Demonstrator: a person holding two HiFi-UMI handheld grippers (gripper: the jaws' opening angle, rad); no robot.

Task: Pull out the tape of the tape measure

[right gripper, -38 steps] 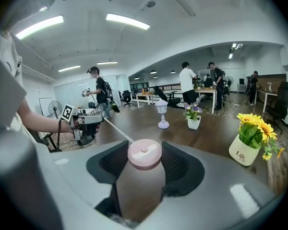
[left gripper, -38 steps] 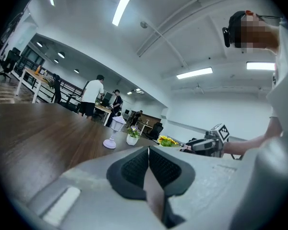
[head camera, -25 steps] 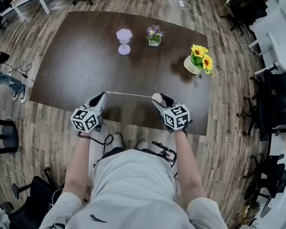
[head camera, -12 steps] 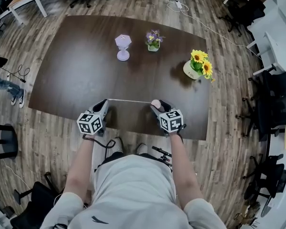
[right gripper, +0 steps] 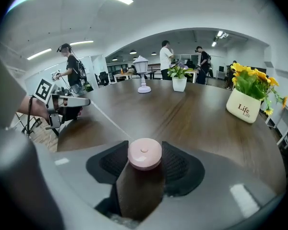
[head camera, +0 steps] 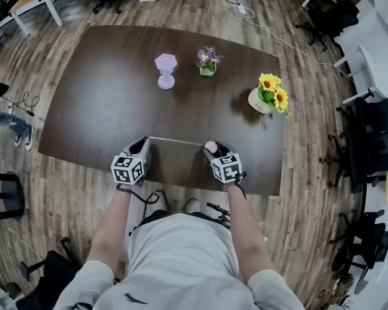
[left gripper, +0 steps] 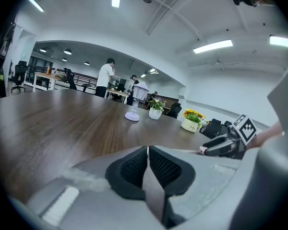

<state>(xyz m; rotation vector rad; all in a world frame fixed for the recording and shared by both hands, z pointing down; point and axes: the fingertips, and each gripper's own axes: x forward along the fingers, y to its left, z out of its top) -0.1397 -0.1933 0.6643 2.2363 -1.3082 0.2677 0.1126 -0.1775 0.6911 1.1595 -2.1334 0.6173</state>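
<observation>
Head view gives the tape [head camera: 176,141] only as a thin line lower centre, running from left gripper [head camera: 144,146] to right gripper [head camera: 213,148] over the table [head camera: 103,89]. Right gripper view: jaws wide, clamped on the pink tape measure [right gripper: 144,153]. Left gripper view: jaws nearly together, just eased open slightly, tape end pinched between them.

By the near edge of the table [head camera: 103,89], the tape measure [right gripper: 144,153] shows only its round pink top. The rest of its case is buried between the pads of the right gripper [head camera: 213,148]. The tape [head camera: 176,140] is too thin to read any marks. Its end vanishes inside the left gripper [head camera: 143,142], whose jaws have just eased open a hair, seemingly pinching it. Toward the table's right end, the small print on the sunflower pot [right gripper: 243,108] is illegible.
</observation>
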